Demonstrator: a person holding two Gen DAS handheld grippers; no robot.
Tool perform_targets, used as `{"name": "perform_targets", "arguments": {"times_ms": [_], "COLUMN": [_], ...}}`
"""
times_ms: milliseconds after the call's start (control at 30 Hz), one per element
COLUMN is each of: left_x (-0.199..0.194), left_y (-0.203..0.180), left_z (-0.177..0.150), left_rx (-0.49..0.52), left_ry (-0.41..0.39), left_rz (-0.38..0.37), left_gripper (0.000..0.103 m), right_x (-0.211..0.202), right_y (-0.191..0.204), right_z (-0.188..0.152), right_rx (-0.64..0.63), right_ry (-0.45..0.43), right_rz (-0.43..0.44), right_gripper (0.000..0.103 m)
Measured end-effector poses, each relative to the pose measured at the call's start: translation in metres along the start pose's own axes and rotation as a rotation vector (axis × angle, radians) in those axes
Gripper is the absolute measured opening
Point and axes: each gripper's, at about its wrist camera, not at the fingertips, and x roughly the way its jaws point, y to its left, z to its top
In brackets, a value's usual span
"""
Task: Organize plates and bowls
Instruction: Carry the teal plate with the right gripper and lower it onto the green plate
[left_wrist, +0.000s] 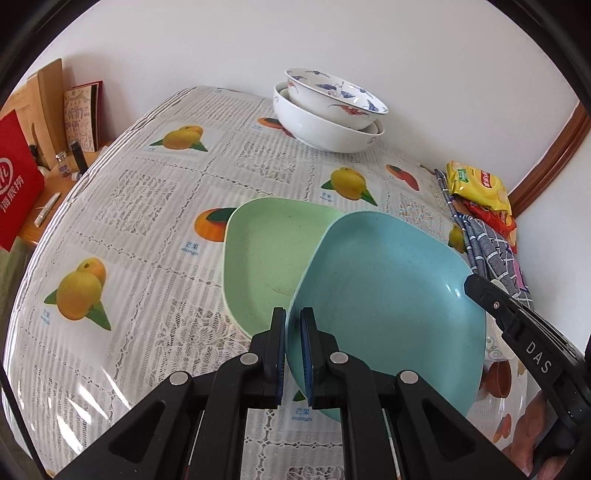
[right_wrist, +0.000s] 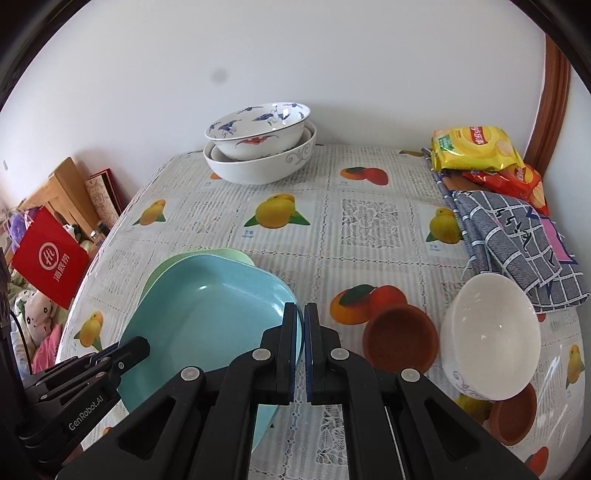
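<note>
A blue plate (left_wrist: 384, 302) is held tilted, partly over a green plate (left_wrist: 269, 254) that lies on the table. My left gripper (left_wrist: 293, 317) is shut on the blue plate's near-left rim. My right gripper (right_wrist: 303, 314) is shut on the blue plate's (right_wrist: 207, 314) right rim, and it shows in the left wrist view (left_wrist: 476, 288) at the plate's far right edge. The green plate (right_wrist: 225, 254) peeks out behind the blue one. Two nested white patterned bowls (right_wrist: 258, 147) stand at the back by the wall. A white bowl (right_wrist: 491, 336) and a brown bowl (right_wrist: 400, 339) sit to the right.
Snack bags (right_wrist: 476, 147) and a checked cloth (right_wrist: 517, 240) lie at the table's right edge. Another brown bowl (right_wrist: 513, 417) sits near the front right. A red bag (right_wrist: 51, 254) and wooden boards (left_wrist: 48, 107) stand off the table's left side. The wall is close behind the bowls.
</note>
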Motion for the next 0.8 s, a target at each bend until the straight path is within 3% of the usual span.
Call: {"name": "perform_targets", "arguments": {"times_ms": [800], "left_x": [0.033], "left_y": [0.037], "left_z": [0.024], "left_rx": [-0.073], "left_ry": [0.011], "left_rz": [0.064], "left_gripper": [0.008], "right_x": [0.07], "right_y": [0.04], "right_z": [0.032], "right_rx": [-0.126], "right_ry": [0.048], "right_rz": [0.045], "right_gripper": [0.005]}}
